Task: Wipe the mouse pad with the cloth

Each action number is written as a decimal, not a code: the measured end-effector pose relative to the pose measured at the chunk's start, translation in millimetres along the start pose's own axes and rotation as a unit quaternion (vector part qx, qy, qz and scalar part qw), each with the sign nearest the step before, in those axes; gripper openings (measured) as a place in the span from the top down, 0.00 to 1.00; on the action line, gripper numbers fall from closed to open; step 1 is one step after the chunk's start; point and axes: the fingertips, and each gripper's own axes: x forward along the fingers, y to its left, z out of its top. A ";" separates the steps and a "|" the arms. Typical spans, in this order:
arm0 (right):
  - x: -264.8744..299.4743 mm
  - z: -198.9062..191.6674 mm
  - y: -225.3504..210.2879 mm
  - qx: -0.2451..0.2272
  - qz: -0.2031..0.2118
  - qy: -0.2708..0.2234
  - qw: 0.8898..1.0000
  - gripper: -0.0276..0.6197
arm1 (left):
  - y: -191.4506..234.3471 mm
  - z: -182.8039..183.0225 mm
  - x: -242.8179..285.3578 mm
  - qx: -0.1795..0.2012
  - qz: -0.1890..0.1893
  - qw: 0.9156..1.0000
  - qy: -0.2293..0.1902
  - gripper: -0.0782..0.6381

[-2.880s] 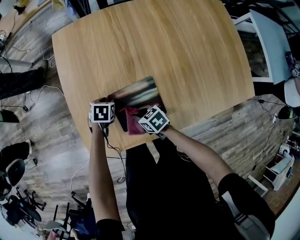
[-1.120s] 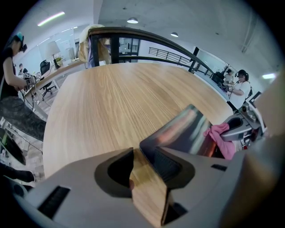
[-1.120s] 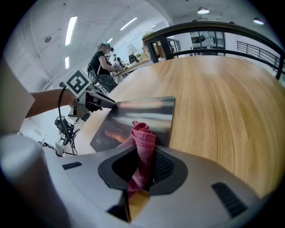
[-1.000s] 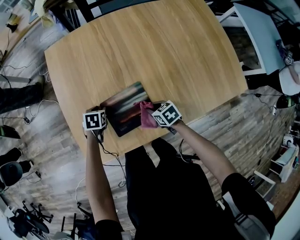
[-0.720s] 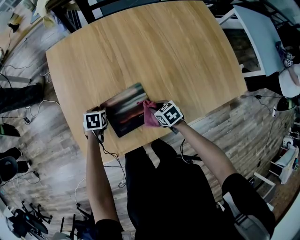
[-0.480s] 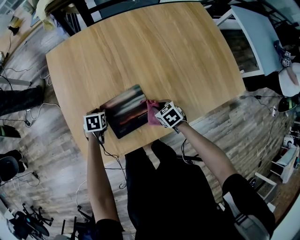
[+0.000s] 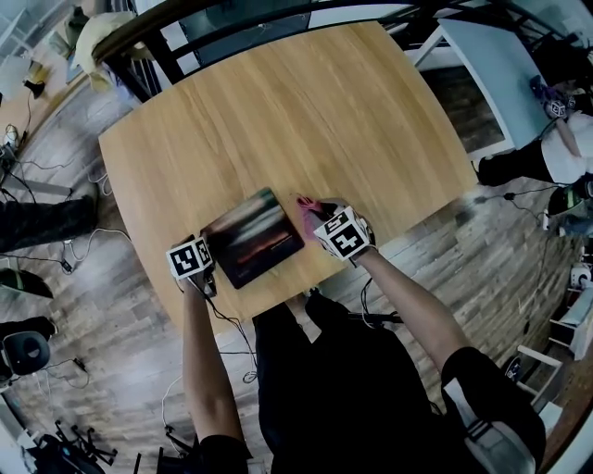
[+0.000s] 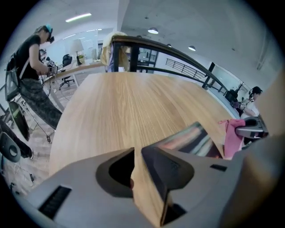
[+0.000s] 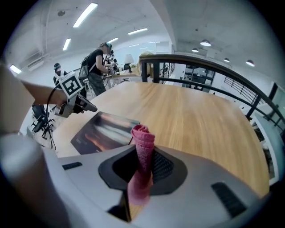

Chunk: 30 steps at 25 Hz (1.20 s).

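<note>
The dark mouse pad (image 7: 252,236) (image 9: 104,131) (image 8: 191,140) lies flat near the front edge of the round wooden table (image 7: 278,111). My right gripper (image 7: 320,215) (image 9: 141,178) is shut on the pink cloth (image 7: 309,205) (image 9: 142,151). It holds the cloth bunched and upright just off the pad's right edge, above the wood. My left gripper (image 7: 202,252) (image 8: 138,151) hovers by the pad's near-left corner. Its jaws are closing, with only bare table showing between them. The left gripper view also catches the cloth (image 8: 232,136) hanging from the right gripper (image 8: 249,131).
The table's front edge (image 7: 269,301) runs close under both hands. A dark railing (image 7: 232,18) borders the far side. A pale desk (image 7: 500,65) stands at the right, and cables (image 7: 56,268) lie on the floor. A person (image 8: 31,58) stands at a bench well to the left.
My right gripper has lifted the cloth off the pad's right part and carried it right, past the pad's edge. The left gripper has stayed by the pad's near-left corner.
</note>
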 end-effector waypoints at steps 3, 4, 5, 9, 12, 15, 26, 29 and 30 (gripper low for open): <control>-17.9 19.4 -9.7 0.028 -0.006 -0.041 0.999 0.85 | -5.0 22.9 -22.1 -0.006 0.016 0.999 -0.049 0.71; -25.4 26.1 -11.4 0.037 -0.005 -0.055 0.998 0.85 | -8.0 31.7 -32.3 -0.007 0.021 0.997 -0.070 0.72; -33.6 33.2 -12.3 0.045 -0.004 -0.071 0.996 0.85 | -11.8 41.5 -44.9 -0.009 0.027 0.995 -0.096 0.73; -67.7 65.4 -11.5 0.065 0.011 -0.133 0.989 0.85 | -35.7 87.7 -117.3 -0.010 0.046 0.973 -0.226 0.77; -93.7 85.1 -9.2 0.063 0.021 -0.170 0.983 0.85 | -62.5 105.3 -175.5 -0.013 0.050 0.951 -0.305 0.81; -120.4 99.0 -5.1 0.070 0.029 -0.209 0.975 0.85 | -88.4 105.0 -228.1 -0.029 0.046 0.927 -0.372 0.85; -207.1 102.5 52.4 0.086 0.059 -0.292 0.951 0.85 | -146.4 26.9 -350.4 -0.005 0.073 0.862 -0.502 0.85; -222.4 95.2 78.9 0.080 0.067 -0.296 0.950 0.85 | -150.8 3.9 -356.9 -0.001 0.073 0.864 -0.498 0.85; -227.2 92.9 88.5 0.078 0.069 -0.300 0.948 0.85 | -150.2 -3.2 -357.6 -0.003 0.072 0.866 -0.495 0.85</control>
